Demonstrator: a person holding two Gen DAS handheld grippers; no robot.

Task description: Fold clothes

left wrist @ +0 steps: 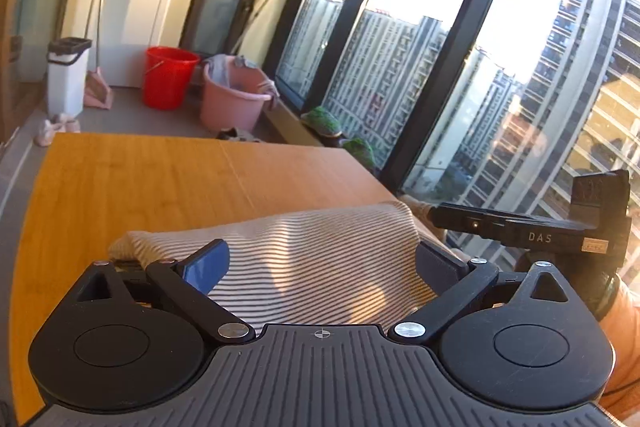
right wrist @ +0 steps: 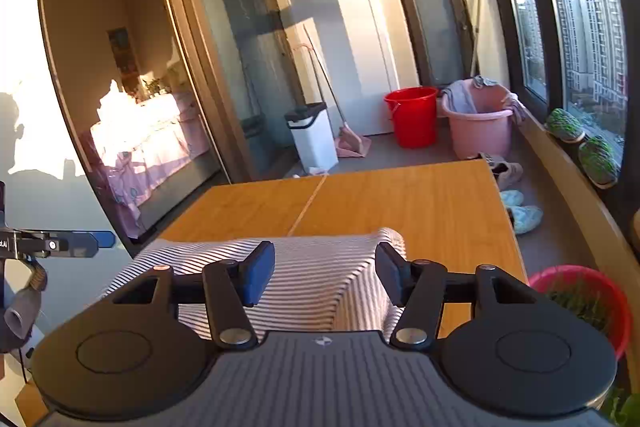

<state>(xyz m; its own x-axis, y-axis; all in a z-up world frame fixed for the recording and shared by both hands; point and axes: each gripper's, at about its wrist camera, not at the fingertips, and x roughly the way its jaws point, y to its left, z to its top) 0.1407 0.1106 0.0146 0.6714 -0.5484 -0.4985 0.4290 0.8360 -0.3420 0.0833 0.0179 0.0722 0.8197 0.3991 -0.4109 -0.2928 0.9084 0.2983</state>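
Striped cloth, grey and white, is the garment [right wrist: 320,279]: it lies folded in a thick bundle on the near part of the wooden worktop [right wrist: 420,203], with its far edge rounded over and one side hanging down toward the camera.

In the right wrist view the right gripper [right wrist: 326,275] sits just above the bundle, its fingers [right wrist: 260,275] spread wide with the striped cloth showing between them; they hold nothing. In the left wrist view the left gripper [left wrist: 320,263] is likewise over the garment [left wrist: 304,267], its fingers [left wrist: 206,265] wide apart and empty, though whether the pads touch the cloth cannot be told. The right gripper shows at that view's right edge [left wrist: 436,215], level with the bundle's corner, and the left one appears at the far left of the right view [right wrist: 105,239].

Beyond the bundle the worktop is bare wood with a seam across it. Past its far edge stand a red bucket [right wrist: 412,115], a pink tub [right wrist: 478,125] with rags draped on its rim, and a white bin [right wrist: 312,137]. Slippers [right wrist: 520,211] lie on the floor beside the window.
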